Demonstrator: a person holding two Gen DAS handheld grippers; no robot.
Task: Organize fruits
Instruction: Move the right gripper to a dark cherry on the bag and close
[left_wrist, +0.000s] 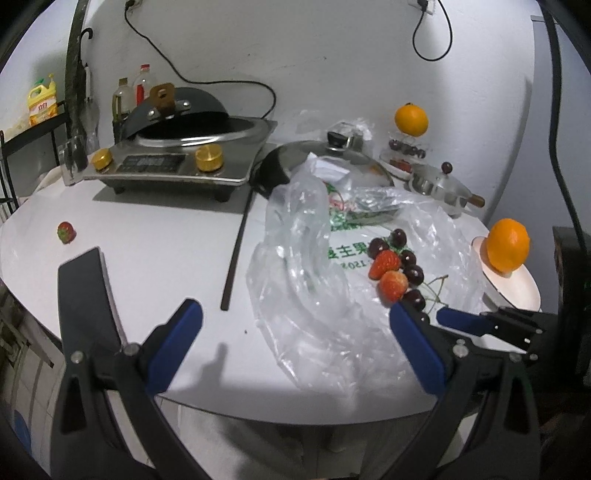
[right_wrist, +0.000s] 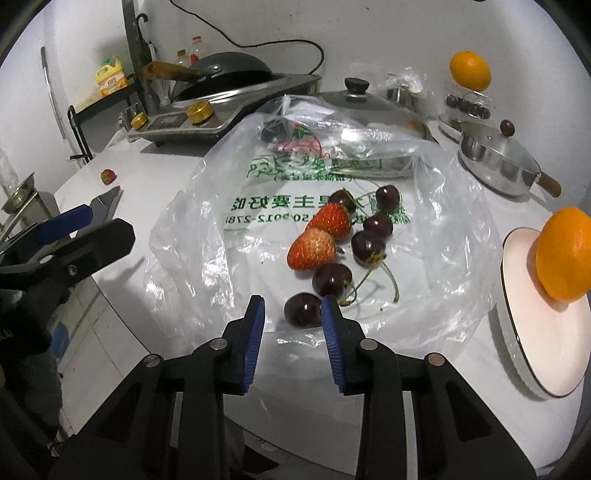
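Two strawberries (right_wrist: 321, 236) and several dark cherries (right_wrist: 332, 278) lie on a clear plastic bag (right_wrist: 207, 236) on the white table. My right gripper (right_wrist: 293, 308) is open, its blue pads on either side of the nearest cherry (right_wrist: 302, 309), not closed on it. An orange (right_wrist: 563, 253) sits on a white plate (right_wrist: 524, 332) at the right. Another orange (right_wrist: 470, 70) tops a tiered stand holding cherries (right_wrist: 467, 105). A lone strawberry (left_wrist: 66, 232) lies far left. My left gripper (left_wrist: 295, 317) is wide open and empty above the table's near edge, left of the fruit pile (left_wrist: 393, 267).
An induction cooker with a wok (left_wrist: 177, 147) stands at the back left. A lidded pan (left_wrist: 332, 162) and a small steel pot (right_wrist: 498, 162) stand behind the bag. A dark phone (left_wrist: 86, 295) and a black stick (left_wrist: 236, 254) lie on the table.
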